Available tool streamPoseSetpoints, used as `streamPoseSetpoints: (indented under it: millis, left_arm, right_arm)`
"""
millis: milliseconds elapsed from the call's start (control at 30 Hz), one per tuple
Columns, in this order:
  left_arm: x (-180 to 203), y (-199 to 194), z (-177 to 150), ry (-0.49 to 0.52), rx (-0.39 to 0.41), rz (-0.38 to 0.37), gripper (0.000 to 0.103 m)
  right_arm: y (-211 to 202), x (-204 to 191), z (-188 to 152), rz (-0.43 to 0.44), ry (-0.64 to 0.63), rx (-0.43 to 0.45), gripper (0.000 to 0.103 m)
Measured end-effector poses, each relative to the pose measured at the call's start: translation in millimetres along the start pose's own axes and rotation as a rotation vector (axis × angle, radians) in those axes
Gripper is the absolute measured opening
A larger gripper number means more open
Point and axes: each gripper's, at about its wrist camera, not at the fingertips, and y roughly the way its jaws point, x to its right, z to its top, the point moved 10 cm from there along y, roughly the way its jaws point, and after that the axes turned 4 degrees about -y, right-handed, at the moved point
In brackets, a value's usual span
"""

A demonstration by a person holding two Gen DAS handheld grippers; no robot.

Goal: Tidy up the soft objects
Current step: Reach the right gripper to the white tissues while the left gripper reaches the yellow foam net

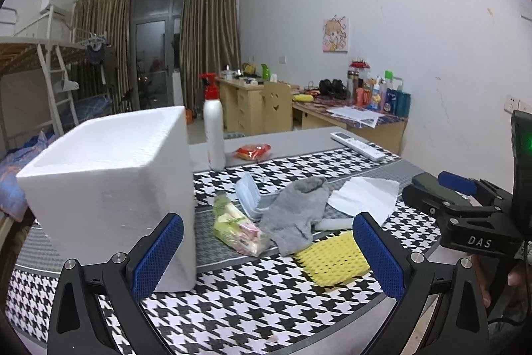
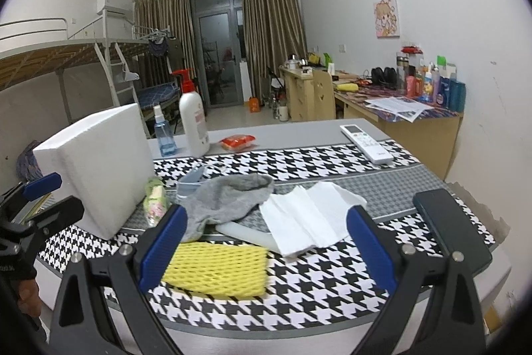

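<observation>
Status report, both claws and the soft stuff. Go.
Left claw open, empty. Right claw open, empty. Sock, napkins, yellow sponge loose on the cloth beside the foam box. Nothing in the way.

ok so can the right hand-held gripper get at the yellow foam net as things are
Probably yes. The right hand-held gripper is open, and the yellow foam net lies flat on the tablecloth just ahead of it. Only the grey sock touches the net's far edge; nothing lies on top of it.

White pump bottle (image 2: 194, 122), blue spray bottle (image 2: 163, 135), remote (image 2: 365, 142) along table's far edge; phone (image 2: 452, 228) near right edge.
</observation>
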Motion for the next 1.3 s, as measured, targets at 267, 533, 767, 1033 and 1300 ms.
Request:
streamPoseSetpoints:
  millis: [267,533,767,1033,1300]
  left_arm:
    - [21,19,-11,0.034,-0.072,-0.042,0.102]
    - [44,39,-24,0.072,-0.152,-0.110,0.102]
    - [61,55,-42,0.096,-0.226,-0.137,0.102]
    - [71,71,-56,0.126,-0.285,-0.151,0.102]
    - [81,83,-62,0.167,-0.314,-0.169,0.100]
  right_arm:
    - [12,15,-6,-0.008,0.017,-0.036,0.098]
    - [24,36,-10,-0.038,0.035,-0.068,0.098]
    - [37,52,-16,-0.045,0.042,-0.109,0.098]
    - [52,70,-28,-0.050,0.076,-0.167,0.098]
    - [68,66,-27,-0.024,0.035,-0.197,0.098]
